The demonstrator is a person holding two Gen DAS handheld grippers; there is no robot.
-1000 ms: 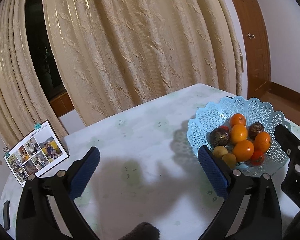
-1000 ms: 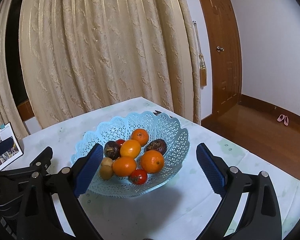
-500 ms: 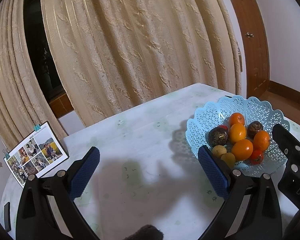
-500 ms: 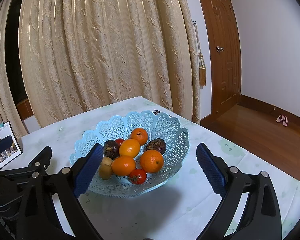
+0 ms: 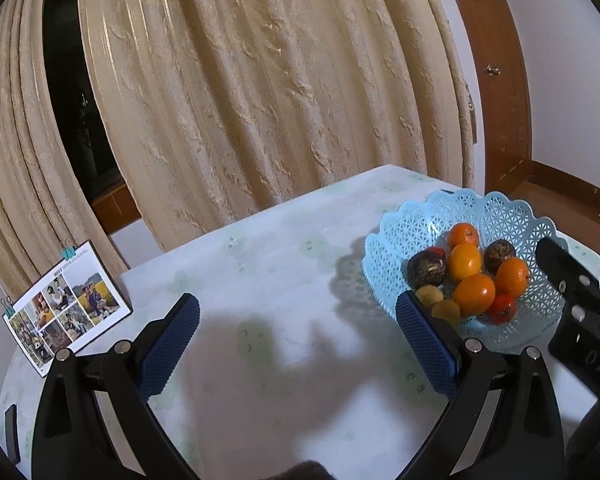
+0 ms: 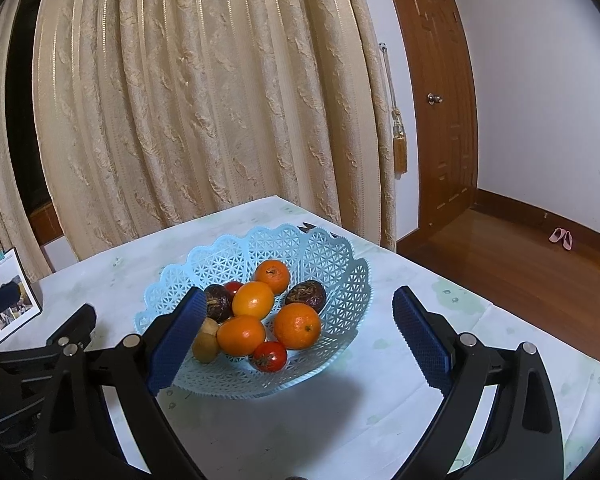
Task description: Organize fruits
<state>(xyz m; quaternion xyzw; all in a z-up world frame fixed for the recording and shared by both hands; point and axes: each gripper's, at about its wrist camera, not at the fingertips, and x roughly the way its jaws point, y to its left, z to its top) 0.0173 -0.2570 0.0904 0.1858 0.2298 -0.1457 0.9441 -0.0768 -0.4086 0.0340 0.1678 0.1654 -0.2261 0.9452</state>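
Note:
A light blue lattice basket (image 6: 332,264) (image 5: 416,224) on the white table holds several oranges (image 6: 298,325) (image 5: 474,294), two dark wrinkled fruits (image 6: 306,295) (image 5: 426,269), a red tomato (image 6: 270,356) (image 5: 503,308) and two small brown fruits (image 6: 205,348) (image 5: 444,309). My right gripper (image 6: 296,336) hangs open above the table, its fingers either side of the basket's near half, holding nothing. Left of the basket my left gripper (image 5: 298,340) is open over bare tabletop and empty. Its right finger (image 5: 426,338) covers the basket's near left rim.
A photo calendar (image 5: 66,306) (image 6: 4,304) stands at the table's left edge. Cream curtains (image 6: 204,100) hang just behind the table. To the right lie a wooden floor, a brown door (image 6: 444,92) and pink slippers (image 6: 561,237). A small dark object (image 5: 11,432) sits at the near left.
Both grippers have shifted slightly, so the basket sits a little lower and nearer in the right wrist view. Both stay open and the fruit has not moved.

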